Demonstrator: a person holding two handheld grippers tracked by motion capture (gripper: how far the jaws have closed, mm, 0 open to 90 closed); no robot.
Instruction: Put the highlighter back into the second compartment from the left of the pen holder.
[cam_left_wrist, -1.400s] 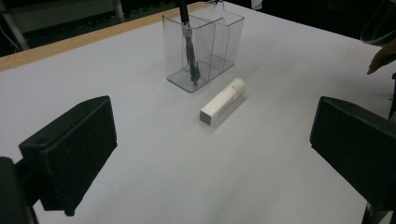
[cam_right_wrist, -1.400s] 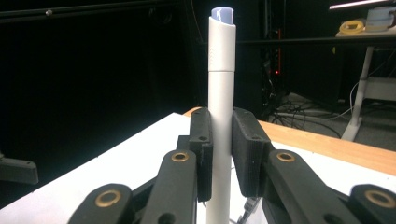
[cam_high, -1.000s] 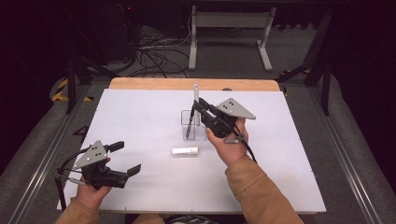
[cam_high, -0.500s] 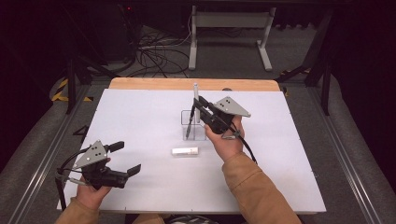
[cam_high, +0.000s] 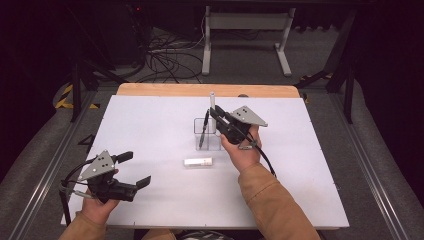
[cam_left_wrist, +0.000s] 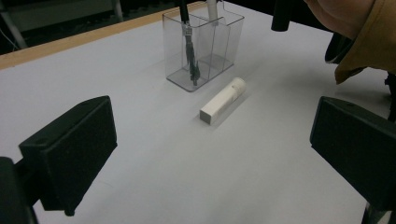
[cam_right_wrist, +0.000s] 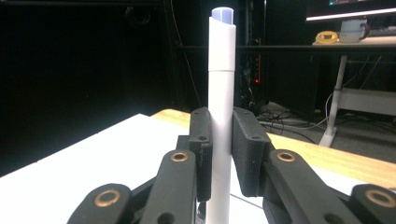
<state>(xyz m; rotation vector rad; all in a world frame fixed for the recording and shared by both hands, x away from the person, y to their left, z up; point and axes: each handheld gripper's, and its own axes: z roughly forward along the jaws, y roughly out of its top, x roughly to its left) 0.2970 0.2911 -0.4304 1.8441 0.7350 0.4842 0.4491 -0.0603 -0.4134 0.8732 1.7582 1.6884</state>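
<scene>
The right claw pinches an unlabelled white marker upright; the left claw stands spread.

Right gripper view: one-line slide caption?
Right gripper shut on an upright white marker, above the white table.

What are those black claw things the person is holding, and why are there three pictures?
They are grippers, hand-held tools with two jaws. One picture looks down from above the white table. The other two come from small cameras riding on each gripper. The right gripper is shut on a white pen, held upright over a clear holder that has a black pen in it. A white cap lies on the table beside the holder. The left gripper is open, holding nothing.
</scene>
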